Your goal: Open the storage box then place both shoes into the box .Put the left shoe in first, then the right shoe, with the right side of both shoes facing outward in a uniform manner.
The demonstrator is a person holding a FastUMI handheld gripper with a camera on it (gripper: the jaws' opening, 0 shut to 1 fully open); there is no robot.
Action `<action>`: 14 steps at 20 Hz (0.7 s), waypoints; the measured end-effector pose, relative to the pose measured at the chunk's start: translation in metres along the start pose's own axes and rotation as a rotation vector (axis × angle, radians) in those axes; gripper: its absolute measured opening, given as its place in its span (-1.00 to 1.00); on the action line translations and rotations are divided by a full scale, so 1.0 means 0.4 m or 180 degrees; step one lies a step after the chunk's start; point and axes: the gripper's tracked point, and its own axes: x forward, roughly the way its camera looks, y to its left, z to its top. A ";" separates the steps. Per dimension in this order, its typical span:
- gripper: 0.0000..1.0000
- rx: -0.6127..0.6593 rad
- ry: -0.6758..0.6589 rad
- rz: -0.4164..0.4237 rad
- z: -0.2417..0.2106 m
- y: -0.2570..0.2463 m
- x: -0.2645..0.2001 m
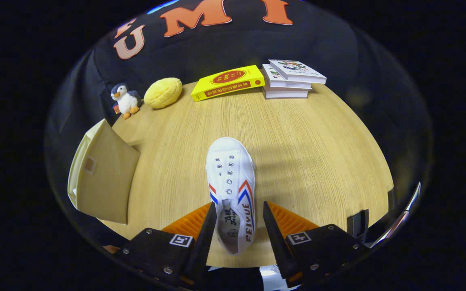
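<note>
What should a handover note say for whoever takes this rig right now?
Claw: open, fingers either side of the shoe's heel; left finger looks near or against it, right finger apart. No grip yet.
Shoe: white, upright on the table, toe pointing away from the claw.
Box: beige, off to the left of the shoe; I cannot tell whether it is open.
Done: nothing certain.
Left: close on the shoe, put it in the box, then the other shoe.

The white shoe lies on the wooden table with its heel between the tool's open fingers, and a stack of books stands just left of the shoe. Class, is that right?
Not quite. In the gripper view the stack of books stands at the table's far edge, well beyond the white shoe. The shoe's heel does lie between the open tool's fingers.
</note>
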 end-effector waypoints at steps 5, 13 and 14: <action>0.26 -0.0387 0.0053 -0.0127 -0.037 -0.032 0.054; -0.04 -0.1015 -0.0123 -0.0127 -0.027 -0.028 0.072; -0.04 -0.1021 -0.0109 -0.0109 -0.027 -0.027 0.073</action>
